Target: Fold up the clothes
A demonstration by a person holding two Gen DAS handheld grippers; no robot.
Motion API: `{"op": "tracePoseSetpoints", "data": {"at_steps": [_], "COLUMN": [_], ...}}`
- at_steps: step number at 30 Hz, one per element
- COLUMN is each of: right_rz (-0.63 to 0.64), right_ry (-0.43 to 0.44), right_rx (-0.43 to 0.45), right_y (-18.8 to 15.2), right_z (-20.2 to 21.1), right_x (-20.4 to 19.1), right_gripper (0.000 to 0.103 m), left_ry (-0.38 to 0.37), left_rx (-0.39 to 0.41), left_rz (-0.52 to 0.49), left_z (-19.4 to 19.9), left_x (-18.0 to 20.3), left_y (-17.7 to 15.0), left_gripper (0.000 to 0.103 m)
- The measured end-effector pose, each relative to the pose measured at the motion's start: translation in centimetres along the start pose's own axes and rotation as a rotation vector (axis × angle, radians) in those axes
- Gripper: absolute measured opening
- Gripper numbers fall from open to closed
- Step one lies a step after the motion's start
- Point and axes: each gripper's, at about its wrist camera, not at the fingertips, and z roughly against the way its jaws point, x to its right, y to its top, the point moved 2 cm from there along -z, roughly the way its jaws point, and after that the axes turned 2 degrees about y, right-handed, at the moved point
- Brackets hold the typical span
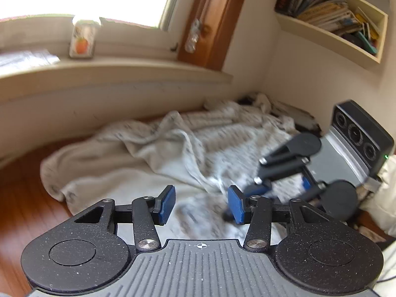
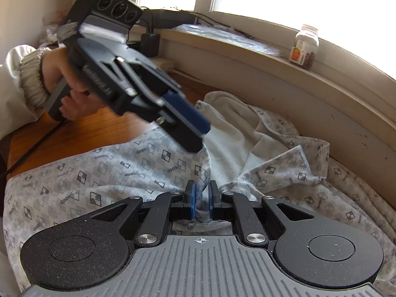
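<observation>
On the wooden floor [image 2: 104,126], right gripper [image 2: 201,204] pinches patterned garment [image 2: 123,173]

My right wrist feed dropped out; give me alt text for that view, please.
The right gripper is pinched shut on a ridge of the patterned garment spread over the wooden floor. The left gripper, held in a sleeved hand, hovers above the cloth, below a windowsill.

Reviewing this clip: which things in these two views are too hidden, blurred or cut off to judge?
- Left wrist view: the patterned garment and right gripper are motion-blurred; its grip is unreadable there.
- Left wrist view: window glare washes out the jar label.
- Right wrist view: the left gripper is side-on, so its jaw gap is hidden.
- Right wrist view: the gripper body covers the garment's near edge.
</observation>
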Motion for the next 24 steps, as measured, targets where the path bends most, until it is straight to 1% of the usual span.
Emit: {"op": "tracePoseSetpoints", "data": {"at_steps": [4,5,6,7,8,9,12,13,14,15,16,17,19,20,21,23,24], "right_rz": [0.016,0.014,0.011,0.01,0.011,0.009,0.008,0.007,0.003,0.002,0.005,0.011,0.013,0.005,-0.004,-0.024,-0.035], "right_ry": [-0.047,-0.055,-0.062,-0.069,-0.075,-0.072,-0.08,-0.084,-0.088,-0.093,-0.107,-0.123,-0.138,-0.144,-0.158,-0.186,-0.207], "right_rx": [0.054,0.067,0.079,0.09,0.103,0.11,0.135,0.141,0.139,0.128,0.114,0.103,0.089,0.086,0.085,0.083,0.076], "right_y": [0.2,0.3,0.4,0.5,0.5,0.7,1.1,1.3,1.5,1.6,1.6,1.6,1.4,1.1,0.8,0.2,-0.3], "right_z": [0.5,0.7,0.8,0.9,1.1,1.2,1.4,1.4,1.3,1.2,1.0,1.0,1.5,2.0,2.7,4.2,5.0], "right_x": [0.2,0.3,0.4,0.5,0.5,0.5,0.1,0.0,-0.1,-0.2,-0.2,-0.2,0.2,0.7,1.2,2.5,3.3], "right_gripper": [0.01,0.01,0.01,0.01,0.01,0.01,0.01,0.012,0.016,0.02,0.025,0.025,0.026,0.026,0.026,0.031,0.031], "left_ry": [0.024,0.028,0.032,0.039,0.049,0.076,0.138,0.199,0.26,0.325,0.412,0.431,0.466,0.456,0.447,0.444,0.428], "left_rx": [-0.04,-0.046,-0.05,-0.043,-0.035,-0.016,0.064,0.081,0.098,0.112,0.099,0.077,0.035,0.028,0.022,0.016,0.021], "left_rz": [0.018,0.017,0.015,0.006,-0.004,-0.013,-0.037,-0.051,-0.065,-0.083,-0.128,-0.14,-0.163,-0.158,-0.152,-0.144,-0.135], "left_z": [0.0,0.3,0.5,1.0,1.5,2.3,4.8,5.2,5.6,5.9,5.6,5.1,4.2,3.8,3.5,2.8,2.4], "left_x": [0.4,0.6,0.8,1.2,1.6,2.0,3.4,3.8,4.1,4.4,4.8,4.8,4.7,4.5,4.4,4.2,4.3], "left_y": [-0.9,-1.0,-1.0,-1.0,-1.0,-0.8,0.2,0.7,1.1,1.5,1.6,1.5,1.4,1.1,0.9,0.7,0.8], "left_gripper": [0.047,0.039,0.026,0.019,0.014,0.012,0.011,0.011,0.013,0.018,0.021,0.023,0.033,0.041,0.046,0.051,0.058]}}
